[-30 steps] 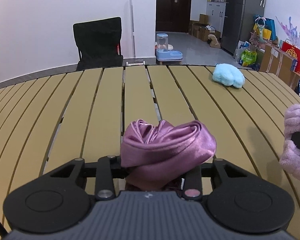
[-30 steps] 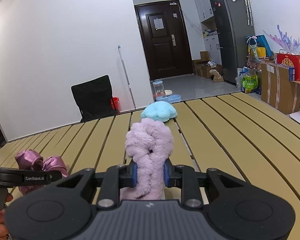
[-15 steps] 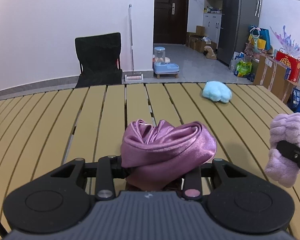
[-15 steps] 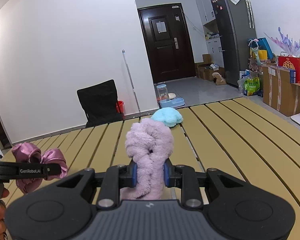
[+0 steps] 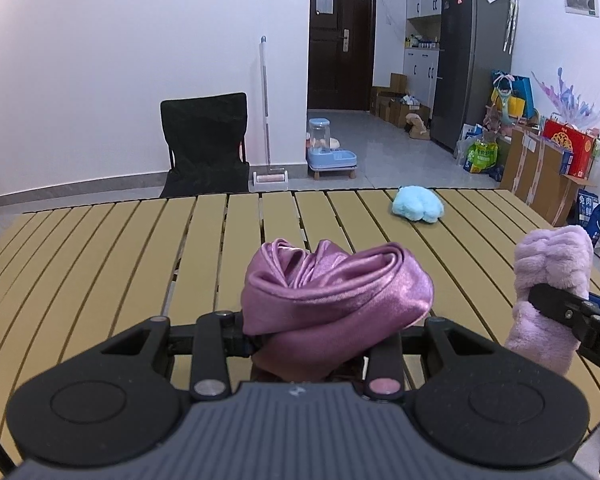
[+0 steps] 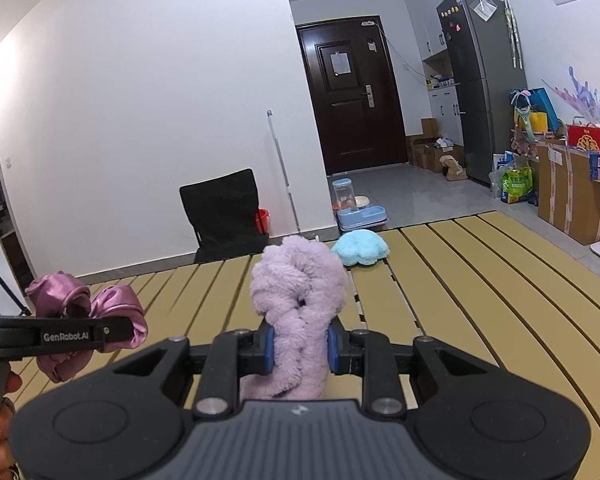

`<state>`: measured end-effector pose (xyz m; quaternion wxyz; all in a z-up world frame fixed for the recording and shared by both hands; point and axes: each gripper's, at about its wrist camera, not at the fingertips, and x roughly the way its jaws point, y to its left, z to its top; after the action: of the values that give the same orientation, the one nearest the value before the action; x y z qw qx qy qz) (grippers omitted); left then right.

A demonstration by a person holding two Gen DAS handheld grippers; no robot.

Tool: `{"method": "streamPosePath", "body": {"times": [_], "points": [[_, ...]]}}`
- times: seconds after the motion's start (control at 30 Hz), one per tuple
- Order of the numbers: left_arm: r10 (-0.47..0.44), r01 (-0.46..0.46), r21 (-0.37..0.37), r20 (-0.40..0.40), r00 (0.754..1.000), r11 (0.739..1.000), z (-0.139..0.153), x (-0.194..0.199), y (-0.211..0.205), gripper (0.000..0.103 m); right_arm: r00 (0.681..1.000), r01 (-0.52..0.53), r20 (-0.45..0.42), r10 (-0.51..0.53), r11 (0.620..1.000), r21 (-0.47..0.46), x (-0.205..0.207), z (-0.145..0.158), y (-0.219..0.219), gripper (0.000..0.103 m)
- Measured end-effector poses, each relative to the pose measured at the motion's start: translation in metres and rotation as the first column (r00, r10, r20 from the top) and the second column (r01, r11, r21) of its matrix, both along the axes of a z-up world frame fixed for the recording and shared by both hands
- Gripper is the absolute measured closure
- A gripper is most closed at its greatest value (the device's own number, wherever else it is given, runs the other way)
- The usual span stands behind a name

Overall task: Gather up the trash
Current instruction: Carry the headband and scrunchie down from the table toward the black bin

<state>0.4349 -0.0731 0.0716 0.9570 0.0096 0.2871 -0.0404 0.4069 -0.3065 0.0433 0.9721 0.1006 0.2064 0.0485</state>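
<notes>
My left gripper (image 5: 312, 344) is shut on a shiny purple satin scrunchie (image 5: 332, 292) and holds it above the slatted table (image 5: 140, 264). It also shows at the left of the right wrist view (image 6: 88, 312). My right gripper (image 6: 300, 350) is shut on a fluffy lilac scrunchie (image 6: 300, 300), held above the table; it shows at the right of the left wrist view (image 5: 548, 280). A fluffy light blue scrunchie (image 5: 418, 204) lies on the table near its far edge, also seen in the right wrist view (image 6: 360, 248).
A black folding chair (image 5: 206, 144) stands beyond the table's far edge. A mop (image 5: 266, 120) leans on the wall and a pet feeder (image 5: 328, 152) sits on the floor. Boxes and bags (image 5: 548, 160) line the right wall.
Both grippers have risen with their scrunchies, so the table looks lower and farther. The right gripper's lilac scrunchie sits more fully in the left view.
</notes>
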Motion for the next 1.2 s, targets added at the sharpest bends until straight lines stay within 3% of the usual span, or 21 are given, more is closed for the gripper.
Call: {"method": "streamPosePath", "body": {"times": [0.63,1.2], "points": [[-0.003,0.004,-0.007,0.061,0.998,1.0,0.023,-0.105,0.01,0.066,0.998,-0.056,0.016,0.056,0.998,-0.038,-0.081,0.022,0.019,0.08],[-0.026,0.028,-0.014,0.084,0.996,1.0,0.013,-0.189,0.014,0.066,0.997,-0.08,-0.027,0.078,0.993,-0.083,-0.163,0.007,0.036,0.079]]}}
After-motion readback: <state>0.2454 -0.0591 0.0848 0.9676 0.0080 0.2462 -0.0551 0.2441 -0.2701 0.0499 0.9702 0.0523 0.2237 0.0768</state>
